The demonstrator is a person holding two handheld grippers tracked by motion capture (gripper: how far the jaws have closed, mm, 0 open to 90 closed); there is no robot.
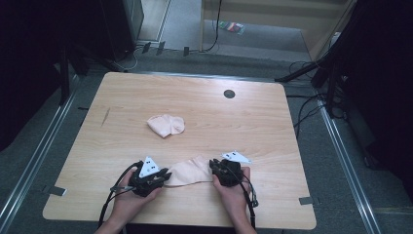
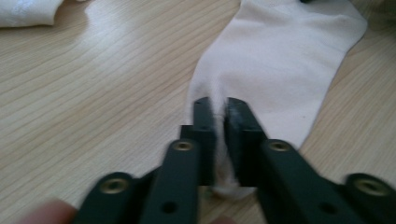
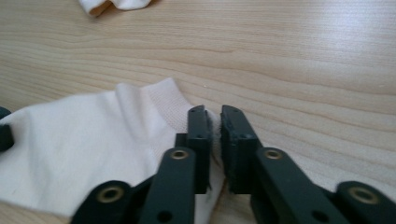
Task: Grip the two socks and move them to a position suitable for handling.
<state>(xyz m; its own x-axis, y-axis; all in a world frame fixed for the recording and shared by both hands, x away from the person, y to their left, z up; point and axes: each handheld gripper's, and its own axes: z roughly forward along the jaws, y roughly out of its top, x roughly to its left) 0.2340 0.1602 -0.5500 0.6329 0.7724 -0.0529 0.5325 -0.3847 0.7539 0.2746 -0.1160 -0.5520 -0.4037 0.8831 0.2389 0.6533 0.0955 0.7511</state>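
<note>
A pale pink sock [image 1: 189, 171] lies flat near the table's front edge, stretched between both grippers. My left gripper [image 1: 163, 176] is shut on its left end; in the left gripper view the sock [image 2: 280, 65] runs away from the pinching jaws of the left gripper [image 2: 218, 105]. My right gripper [image 1: 214, 168] is shut on the sock's right end, at the ribbed cuff [image 3: 161, 100], with the right gripper [image 3: 214, 114] pinching cloth between its jaws. A second pale pink sock [image 1: 166, 125] sits bunched up at the middle of the table, apart from both grippers.
The wooden table [image 1: 243, 122] has a dark round hole [image 1: 229, 93] near its far edge. Black cables trail from both grippers over the front edge. Dark stands and cables crowd the floor to the right.
</note>
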